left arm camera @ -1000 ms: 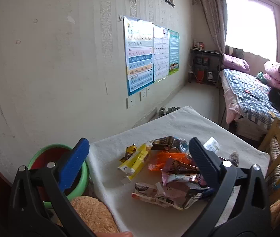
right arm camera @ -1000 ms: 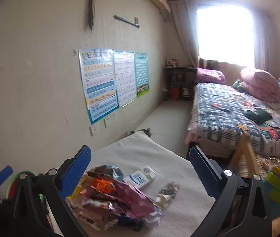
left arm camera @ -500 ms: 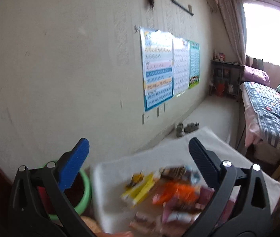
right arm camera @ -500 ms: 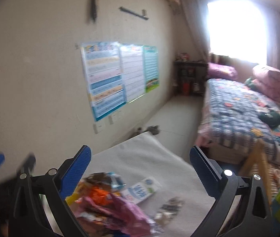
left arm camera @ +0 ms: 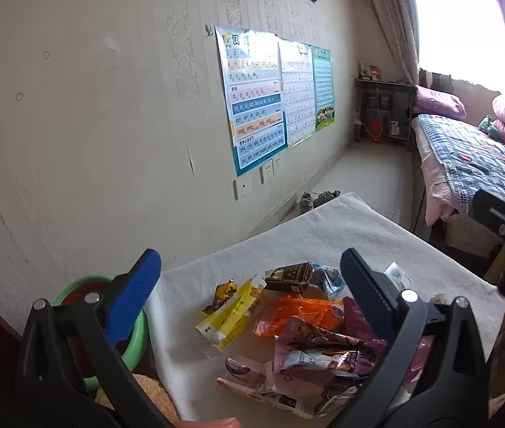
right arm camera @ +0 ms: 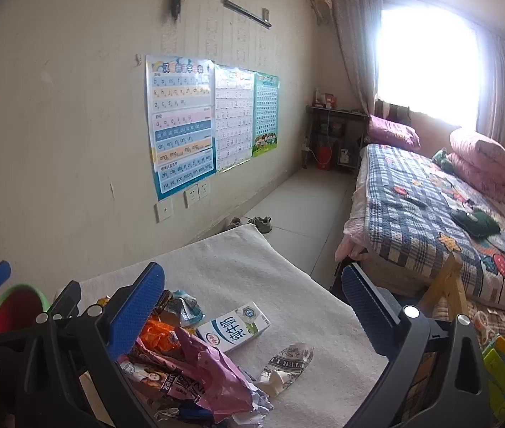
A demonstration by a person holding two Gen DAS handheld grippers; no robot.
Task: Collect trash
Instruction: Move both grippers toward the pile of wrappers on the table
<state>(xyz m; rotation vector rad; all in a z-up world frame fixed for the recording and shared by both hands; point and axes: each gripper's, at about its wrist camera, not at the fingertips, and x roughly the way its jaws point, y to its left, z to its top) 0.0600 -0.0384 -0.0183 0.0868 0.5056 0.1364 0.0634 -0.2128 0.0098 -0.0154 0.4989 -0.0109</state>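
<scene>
A pile of snack wrappers lies on a table under a white cloth: a yellow packet, an orange wrapper, a dark brown packet and pink-purple wrappers. My left gripper is open and empty above the pile. In the right wrist view the pile lies beside a white milk carton and a crumpled patterned wrapper. My right gripper is open and empty above them.
A green bin with a red inside stands left of the table by the wall; it also shows in the right wrist view. A brown furry thing lies by the bin. A bed and a wooden frame are at the right. Shoes lie on the floor.
Both views swung upward and blurred half a second ago, then settled back on the table. The wrappers have not moved. Both grippers stayed open.
</scene>
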